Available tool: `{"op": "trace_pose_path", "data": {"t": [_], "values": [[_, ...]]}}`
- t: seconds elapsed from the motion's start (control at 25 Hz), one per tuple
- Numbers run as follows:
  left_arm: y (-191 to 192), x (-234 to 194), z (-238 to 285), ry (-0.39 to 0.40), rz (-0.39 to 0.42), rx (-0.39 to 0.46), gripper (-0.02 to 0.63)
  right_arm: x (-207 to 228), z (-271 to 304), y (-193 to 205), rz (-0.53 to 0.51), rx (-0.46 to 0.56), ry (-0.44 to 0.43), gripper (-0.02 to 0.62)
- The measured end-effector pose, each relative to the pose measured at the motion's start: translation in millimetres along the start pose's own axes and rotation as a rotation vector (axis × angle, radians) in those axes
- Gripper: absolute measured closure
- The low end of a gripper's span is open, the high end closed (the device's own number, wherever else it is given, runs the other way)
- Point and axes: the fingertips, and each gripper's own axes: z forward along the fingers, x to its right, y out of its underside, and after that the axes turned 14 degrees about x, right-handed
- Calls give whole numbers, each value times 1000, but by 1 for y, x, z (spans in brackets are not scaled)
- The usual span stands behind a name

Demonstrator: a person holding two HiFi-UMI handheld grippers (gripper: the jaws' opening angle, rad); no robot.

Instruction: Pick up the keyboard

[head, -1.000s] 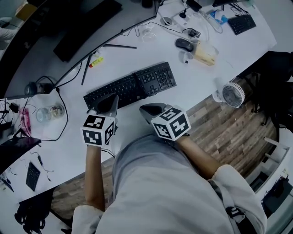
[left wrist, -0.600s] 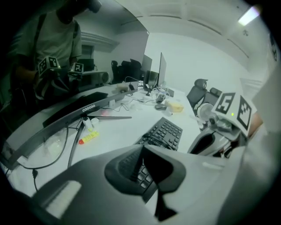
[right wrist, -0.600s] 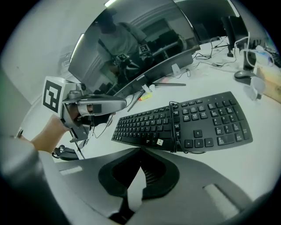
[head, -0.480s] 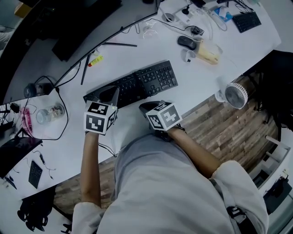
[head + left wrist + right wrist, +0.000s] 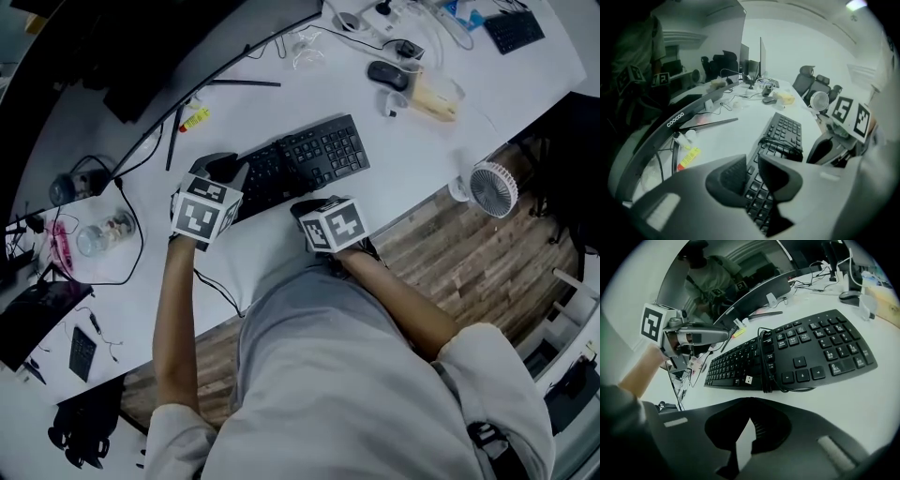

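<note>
You have two grippers at one cable-wrapped black keyboard (image 5: 300, 161) lying flat on the white desk (image 5: 412, 159) before a curved monitor (image 5: 689, 110) marked "coocaa": your left gripper (image 5: 752, 164) is over its left end, jaws narrowly apart and holding nothing, while your right gripper (image 5: 750, 404), closed and empty, sits near its front edge.

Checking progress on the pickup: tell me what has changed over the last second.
The left gripper moved forward, its parted jaws now over the left end of the keyboard. The right gripper edged closer to the keyboard's near edge, jaws together. Neither has taken hold. The keyboard lies on the desk as before, its cable wrapped round it.
</note>
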Motion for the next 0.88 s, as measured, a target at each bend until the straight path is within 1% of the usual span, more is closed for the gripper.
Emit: {"op": "trace_pose_path", "data": {"t": [0.08, 0.16, 0.28, 0.36, 0.48, 0.64, 0.8, 0.88], "values": [[0, -4, 8, 21, -8, -13, 606, 1, 5, 2, 12, -9, -5, 600], [-2, -2, 16, 74, -6, -9, 606, 1, 8, 5, 18, -20, -9, 600], [-7, 3, 26, 176, 43, -2, 606, 2, 14, 6, 37, -23, -12, 600], [-8, 5, 32, 230, 66, -21, 606, 2, 18, 5, 59, -20, -15, 600], [-4, 7, 41, 298, 65, -65, 606, 1, 24, 1, 73, -19, -29, 600], [13, 13, 50, 379, 64, -159, 606, -2, 28, 1, 94, -20, -47, 600], [25, 25, 56, 489, 70, -240, 606, -1, 29, 0, 122, -16, -56, 600], [31, 27, 58, 523, 65, -276, 606, -2, 30, -1, 126, -19, -58, 600]]}}
